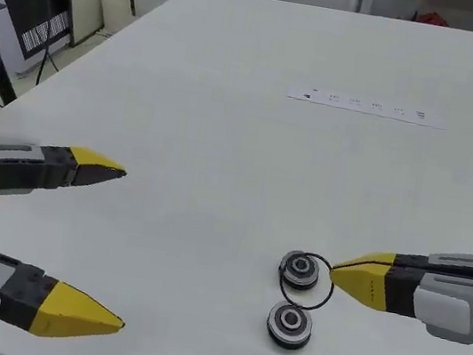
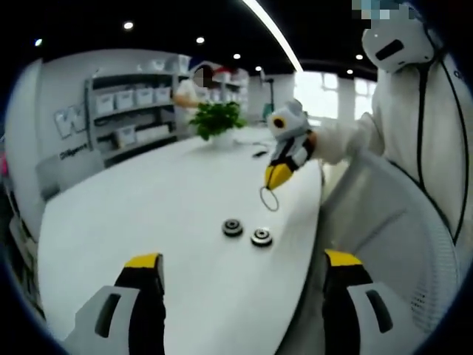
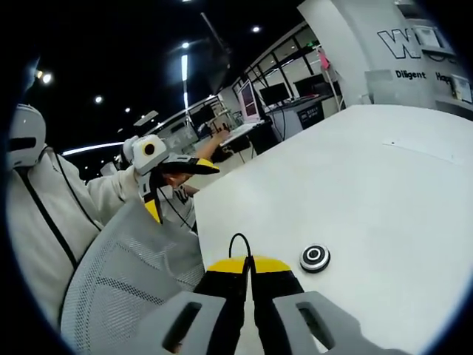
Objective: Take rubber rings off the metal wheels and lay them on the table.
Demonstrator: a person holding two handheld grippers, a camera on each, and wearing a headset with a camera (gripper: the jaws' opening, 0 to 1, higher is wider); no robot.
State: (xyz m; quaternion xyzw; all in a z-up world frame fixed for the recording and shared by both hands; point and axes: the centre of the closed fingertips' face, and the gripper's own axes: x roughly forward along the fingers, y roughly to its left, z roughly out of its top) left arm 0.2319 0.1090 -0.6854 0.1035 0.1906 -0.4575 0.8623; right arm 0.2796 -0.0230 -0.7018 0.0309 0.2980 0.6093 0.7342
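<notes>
The left tongs (image 1: pixel 124 248) and right tongs (image 1: pixel 339 271) are cut off by the head view's left and right edges, handles out of frame. In the right gripper view, the lower part of the rubber ring (image 3: pixel 239 235) is hidden between the pressed-together jaws. Print on the paper strip (image 1: pixel 365 106) far across the surface (image 1: pixel 231 96) is too small to read. In the left gripper view, the metal wheels (image 2: pixel 233 228) are too small for detail.

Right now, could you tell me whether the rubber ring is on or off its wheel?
Off. The right gripper, jaws shut, pinches the rubber ring, which hangs above the table clear of both wheels.
</notes>
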